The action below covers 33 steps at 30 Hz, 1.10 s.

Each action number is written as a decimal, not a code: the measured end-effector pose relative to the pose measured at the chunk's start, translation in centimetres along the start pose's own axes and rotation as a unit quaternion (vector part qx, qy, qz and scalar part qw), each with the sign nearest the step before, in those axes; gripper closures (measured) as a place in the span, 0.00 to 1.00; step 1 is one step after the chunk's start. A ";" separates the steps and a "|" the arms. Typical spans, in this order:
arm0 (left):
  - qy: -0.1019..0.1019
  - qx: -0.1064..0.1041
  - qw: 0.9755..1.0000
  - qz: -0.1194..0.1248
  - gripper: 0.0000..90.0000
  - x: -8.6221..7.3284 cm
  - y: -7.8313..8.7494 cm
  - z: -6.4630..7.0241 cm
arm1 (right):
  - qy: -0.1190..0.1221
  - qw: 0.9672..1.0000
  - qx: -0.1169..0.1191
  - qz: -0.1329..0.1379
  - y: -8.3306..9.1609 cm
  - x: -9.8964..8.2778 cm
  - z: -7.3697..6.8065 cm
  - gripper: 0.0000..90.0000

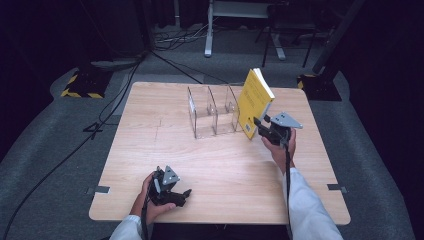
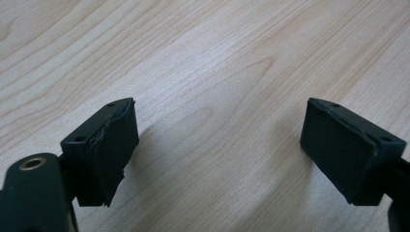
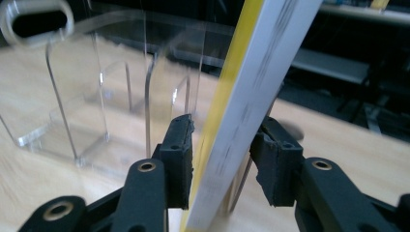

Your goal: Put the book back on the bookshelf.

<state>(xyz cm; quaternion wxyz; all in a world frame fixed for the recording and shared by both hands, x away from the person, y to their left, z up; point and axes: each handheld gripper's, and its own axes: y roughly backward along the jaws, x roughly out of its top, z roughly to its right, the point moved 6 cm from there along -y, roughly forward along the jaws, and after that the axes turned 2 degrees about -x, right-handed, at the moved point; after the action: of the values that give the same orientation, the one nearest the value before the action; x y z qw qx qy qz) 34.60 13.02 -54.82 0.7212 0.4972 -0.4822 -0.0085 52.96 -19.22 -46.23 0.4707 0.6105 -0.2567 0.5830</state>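
Yellow-covered paperback book (image 1: 254, 101) stands tilted just right of the clear acrylic three-slot rack (image 1: 214, 114), its lower edge pinched in the right gripper (image 1: 261, 125), whose jaws close on cover and page block. Slotting it likely calls for squaring the book upright and aligning it with a divider gap before lowering. The left gripper (image 1: 184, 195) rests on the wooden tabletop (image 1: 225, 165), jaws wide and empty.
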 end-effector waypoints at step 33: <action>-0.002 -0.002 1.000 0.000 0.16 0.0 0.0 0.0 | 0.022 0.999 0.032 0.032 -0.9 7.8 0.4 0.85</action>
<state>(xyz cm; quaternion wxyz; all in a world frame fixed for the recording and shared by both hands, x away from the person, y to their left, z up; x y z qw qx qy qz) 34.64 12.98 -54.81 0.7211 0.4962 -0.4833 -0.0103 55.45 -17.34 -38.96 0.4375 0.6038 -0.2473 0.6187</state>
